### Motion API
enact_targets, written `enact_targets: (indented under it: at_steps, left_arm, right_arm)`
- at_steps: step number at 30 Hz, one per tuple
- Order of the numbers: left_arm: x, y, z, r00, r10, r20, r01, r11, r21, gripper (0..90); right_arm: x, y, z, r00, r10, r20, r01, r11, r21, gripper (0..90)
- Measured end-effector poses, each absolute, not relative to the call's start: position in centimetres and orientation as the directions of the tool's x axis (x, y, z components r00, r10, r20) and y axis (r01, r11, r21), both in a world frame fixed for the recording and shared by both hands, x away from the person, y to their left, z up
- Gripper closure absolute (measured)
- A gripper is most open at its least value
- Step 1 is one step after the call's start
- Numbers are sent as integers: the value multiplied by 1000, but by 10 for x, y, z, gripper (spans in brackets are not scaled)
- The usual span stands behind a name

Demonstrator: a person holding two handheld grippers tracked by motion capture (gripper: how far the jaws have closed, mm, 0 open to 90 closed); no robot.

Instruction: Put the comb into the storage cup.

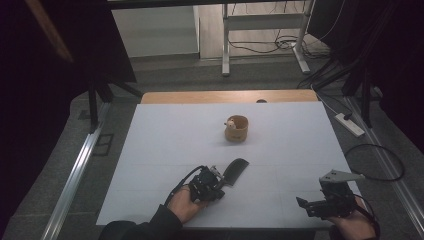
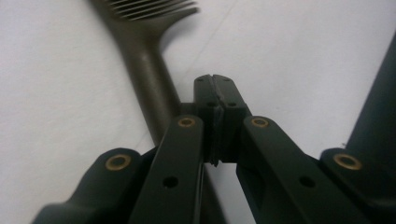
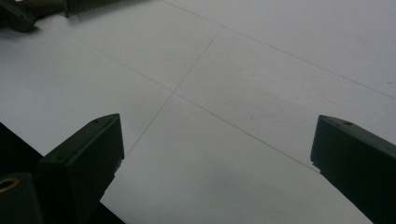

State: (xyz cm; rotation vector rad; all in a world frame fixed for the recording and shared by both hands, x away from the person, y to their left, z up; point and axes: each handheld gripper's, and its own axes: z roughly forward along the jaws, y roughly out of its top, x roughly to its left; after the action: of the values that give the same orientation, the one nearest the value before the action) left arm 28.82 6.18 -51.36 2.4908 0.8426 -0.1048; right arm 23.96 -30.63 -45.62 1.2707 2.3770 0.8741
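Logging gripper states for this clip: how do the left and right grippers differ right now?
The left gripper has its jaws pressed shut; the right gripper has its jaws spread wide. The left lies right beside the dark slotted spatula, mid-table; the right sits apart near the sheet's right front corner, over bare surface. Both are hand-held, black and low over the table.

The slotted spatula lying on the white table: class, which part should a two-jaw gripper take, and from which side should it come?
Take the spatula by its handle, coming from above with the jaws across the two long sides. The handle is slim and lies flat on the table, while the slotted head is probably too wide and thin. The left gripper sits beside the handle with its jaws shut, so it must open first.
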Motion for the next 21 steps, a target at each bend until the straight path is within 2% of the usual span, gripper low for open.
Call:
enact_targets:
  at_steps: [8,15,21]
  left_arm:
    - [295,72,-514,788,571,-231,609,-665,433,884]
    - [293,73,-508,807,539,-240,584,-668,462,878]
    - [292,79,-500,813,546,-200,567,-668,482,778]
  right_arm:
    - [239,-306,-456,-562,827,15,640,423,642,32]
    - [239,-307,-456,-561,827,15,640,423,641,33]
    - [239,-307,-456,-561,828,15,641,422,641,33]
